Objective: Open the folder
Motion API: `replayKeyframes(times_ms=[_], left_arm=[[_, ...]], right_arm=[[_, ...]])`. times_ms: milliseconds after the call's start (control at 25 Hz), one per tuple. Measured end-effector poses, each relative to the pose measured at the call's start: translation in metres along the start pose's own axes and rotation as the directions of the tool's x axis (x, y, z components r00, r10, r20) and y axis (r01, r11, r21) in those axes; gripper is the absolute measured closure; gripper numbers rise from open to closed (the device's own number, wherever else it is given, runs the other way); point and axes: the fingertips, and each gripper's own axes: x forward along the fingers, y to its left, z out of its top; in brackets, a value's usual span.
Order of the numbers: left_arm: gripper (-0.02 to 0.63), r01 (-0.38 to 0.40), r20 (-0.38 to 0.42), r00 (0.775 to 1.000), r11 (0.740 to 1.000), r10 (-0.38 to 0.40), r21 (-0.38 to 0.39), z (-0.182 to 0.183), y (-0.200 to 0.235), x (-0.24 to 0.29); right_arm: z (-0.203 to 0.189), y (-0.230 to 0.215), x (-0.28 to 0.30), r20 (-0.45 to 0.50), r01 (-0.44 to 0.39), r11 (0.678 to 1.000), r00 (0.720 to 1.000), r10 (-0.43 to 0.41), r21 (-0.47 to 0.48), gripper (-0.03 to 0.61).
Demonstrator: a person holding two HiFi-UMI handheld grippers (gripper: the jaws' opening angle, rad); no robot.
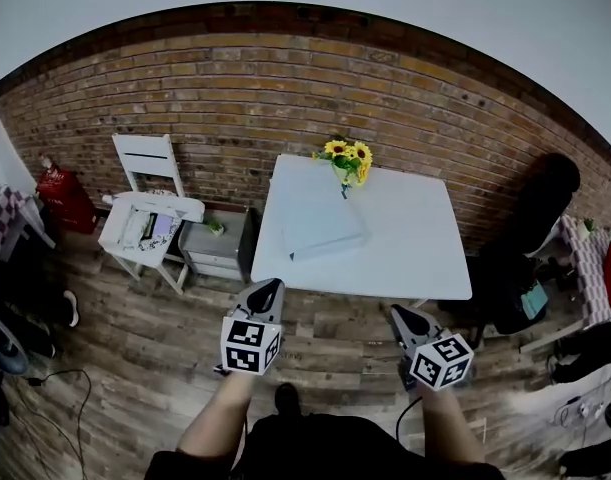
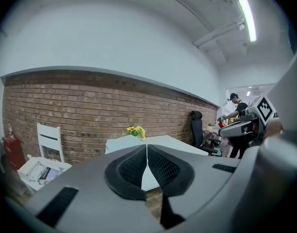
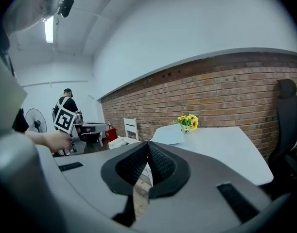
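Observation:
A pale, closed folder (image 1: 320, 226) lies flat on the left half of the white table (image 1: 415, 258), close to a vase of sunflowers (image 1: 348, 158). My left gripper (image 1: 268, 290) and right gripper (image 1: 400, 315) hover over the wooden floor, just short of the table's near edge. Both point toward the table. In the left gripper view the left gripper (image 2: 147, 147) has its jaws meeting at the tips with nothing between them. The right gripper (image 3: 148, 144) is likewise shut and empty, with the folder (image 3: 170, 134) and sunflowers (image 3: 188, 122) beyond it.
A white chair (image 1: 145, 158) and a low white stand with papers (image 1: 150, 226) sit left of the table beside a small grey cabinet (image 1: 217, 243). A black office chair (image 1: 540, 208) stands at the right. The brick wall (image 1: 235, 98) runs behind. A person (image 2: 238, 110) stands far off.

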Motion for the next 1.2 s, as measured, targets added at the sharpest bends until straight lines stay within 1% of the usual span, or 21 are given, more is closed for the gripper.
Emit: replayKeyframes(times_ms=[200, 400, 560, 600, 720, 800, 960, 1200], left_arm=[[0.594, 0.003, -0.025, 1.000, 1.000, -0.003, -0.001, 0.004, 0.026, 0.025], [0.592, 0.035, -0.052, 0.998, 0.999, -0.034, 0.011, 0.003, 0.027, 0.049], [0.592, 0.017, -0.063, 0.998, 1.000, -0.016, 0.005, 0.006, 0.029, 0.076], [0.592, 0.012, -0.067, 0.998, 1.000, -0.012, 0.007, 0.006, 0.028, 0.084], [0.591, -0.004, -0.090, 0.996, 1.000, 0.007, 0.027, 0.007, 0.028, 0.112], [0.591, -0.020, -0.103, 0.994, 0.999, 0.023, 0.029, 0.008, 0.026, 0.133], [0.589, -0.054, -0.125, 0.991, 0.999, 0.055, 0.010, 0.009, 0.011, 0.179], [0.588, -0.106, -0.151, 0.982, 0.994, 0.110, 0.031, 0.009, -0.001, 0.230]], right_arm=[[0.019, 0.001, 0.042, 0.017, -0.022, 1.000, 1.000, 0.022, 0.005, 0.565], [0.025, -0.011, 0.070, 0.010, -0.047, 0.998, 0.999, 0.046, 0.029, 0.565], [0.027, -0.033, 0.093, -0.006, -0.064, 0.997, 0.998, 0.064, 0.054, 0.565], [0.028, -0.041, 0.099, -0.013, -0.064, 0.997, 0.998, 0.065, 0.039, 0.565], [0.030, -0.064, 0.122, -0.042, -0.072, 0.995, 0.997, 0.069, -0.063, 0.565], [0.033, -0.079, 0.139, -0.053, -0.104, 0.991, 0.994, 0.100, -0.086, 0.565], [0.046, -0.119, 0.170, -0.059, -0.181, 0.981, 0.983, 0.177, -0.072, 0.565], [0.052, -0.158, 0.202, -0.112, -0.292, 0.952, 0.953, 0.282, -0.089, 0.565]])
